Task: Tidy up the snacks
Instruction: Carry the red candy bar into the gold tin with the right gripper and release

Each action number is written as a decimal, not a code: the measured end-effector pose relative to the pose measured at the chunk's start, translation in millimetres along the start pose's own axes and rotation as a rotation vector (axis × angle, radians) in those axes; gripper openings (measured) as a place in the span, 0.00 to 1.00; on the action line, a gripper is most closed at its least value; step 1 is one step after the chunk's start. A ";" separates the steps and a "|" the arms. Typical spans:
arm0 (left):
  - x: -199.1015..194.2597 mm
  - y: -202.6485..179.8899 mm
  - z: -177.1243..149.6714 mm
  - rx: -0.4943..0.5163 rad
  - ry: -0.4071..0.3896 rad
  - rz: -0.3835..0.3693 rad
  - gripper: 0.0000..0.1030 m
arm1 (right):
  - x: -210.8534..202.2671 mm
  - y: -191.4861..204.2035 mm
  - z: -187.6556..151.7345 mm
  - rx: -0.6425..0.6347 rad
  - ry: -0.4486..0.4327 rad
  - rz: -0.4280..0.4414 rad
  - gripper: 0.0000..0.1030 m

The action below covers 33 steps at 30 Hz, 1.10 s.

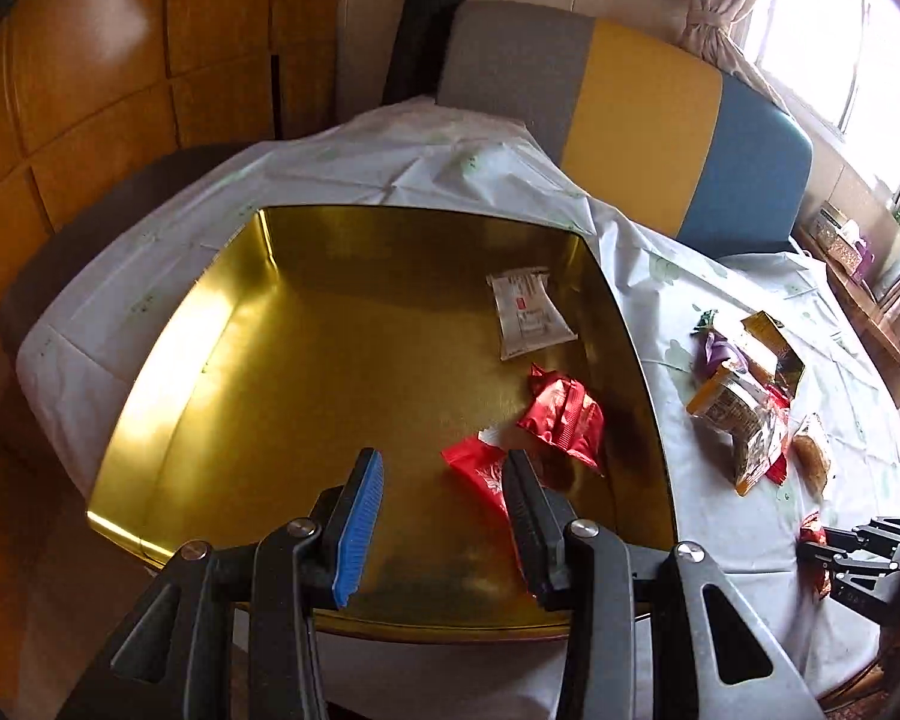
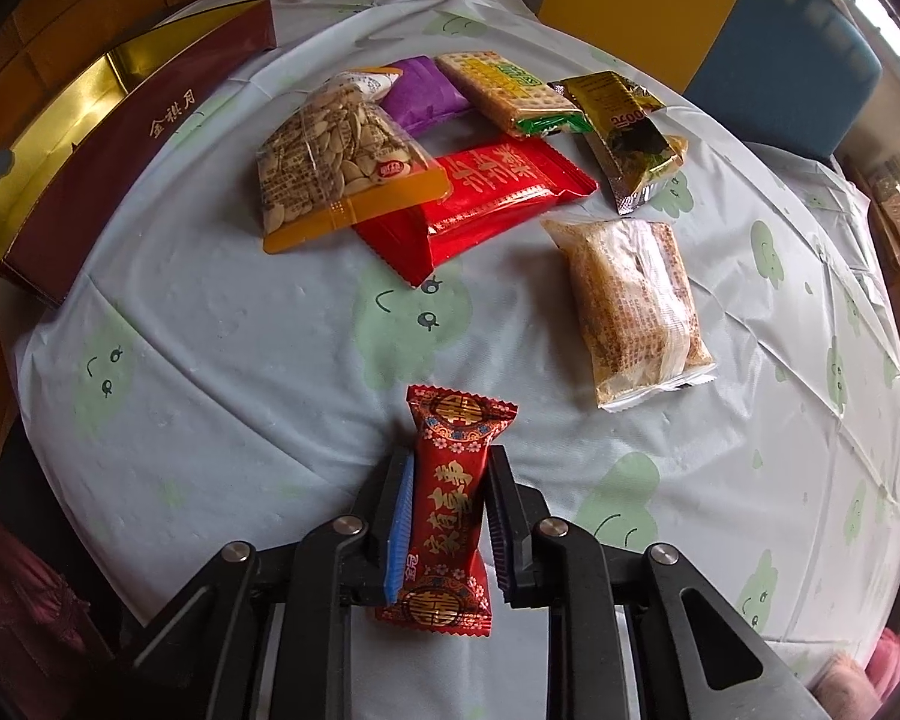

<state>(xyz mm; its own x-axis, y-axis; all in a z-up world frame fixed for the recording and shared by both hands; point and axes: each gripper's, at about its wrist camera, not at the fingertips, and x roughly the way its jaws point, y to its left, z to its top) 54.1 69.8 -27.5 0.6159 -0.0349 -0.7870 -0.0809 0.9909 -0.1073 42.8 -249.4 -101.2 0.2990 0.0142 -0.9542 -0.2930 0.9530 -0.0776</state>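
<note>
A gold tin box [image 1: 306, 360] lies open on the table. In it are a white packet [image 1: 528, 312] and two red packets [image 1: 561, 420], [image 1: 480, 474]. My left gripper [image 1: 447, 468] hangs open over the box's near right part, with nothing pressed between its pads. My right gripper [image 2: 450, 456] is shut on a red candy packet [image 2: 450, 516] with gold characters, just above the tablecloth. The right gripper [image 1: 852, 546] also shows at the right edge of the left wrist view, still holding that red candy packet [image 1: 813, 534].
More snacks lie on the cloth-covered table [image 2: 240, 360]: a seed bag [image 2: 336, 150], a long red packet [image 2: 498, 198], a purple packet [image 2: 420, 93], crackers [image 2: 504, 90], a gold-black packet [image 2: 624, 132] and a clear cake packet [image 2: 630, 306]. The box's maroon wall [image 2: 120, 138] stands at left. Chairs [image 1: 648, 120] stand behind.
</note>
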 end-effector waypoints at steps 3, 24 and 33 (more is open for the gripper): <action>-2.6 1.9 2.0 0.001 -0.016 0.003 0.40 | -8.3 -1.0 4.5 0.020 -0.006 0.025 0.21; -1.2 60.0 31.3 -0.143 -0.043 0.059 0.40 | -65.8 163.2 134.0 -0.063 -0.249 0.366 0.21; -4.1 79.2 28.8 -0.191 -0.048 0.064 0.40 | -35.1 200.7 150.3 -0.091 -0.198 0.351 0.30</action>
<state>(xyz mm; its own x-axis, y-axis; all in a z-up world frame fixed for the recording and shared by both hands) 67.8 152.1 -15.3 0.6412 0.0383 -0.7664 -0.2655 0.9482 -0.1747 110.0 -13.1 -39.9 0.3332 0.3999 -0.8538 -0.4845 0.8495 0.2088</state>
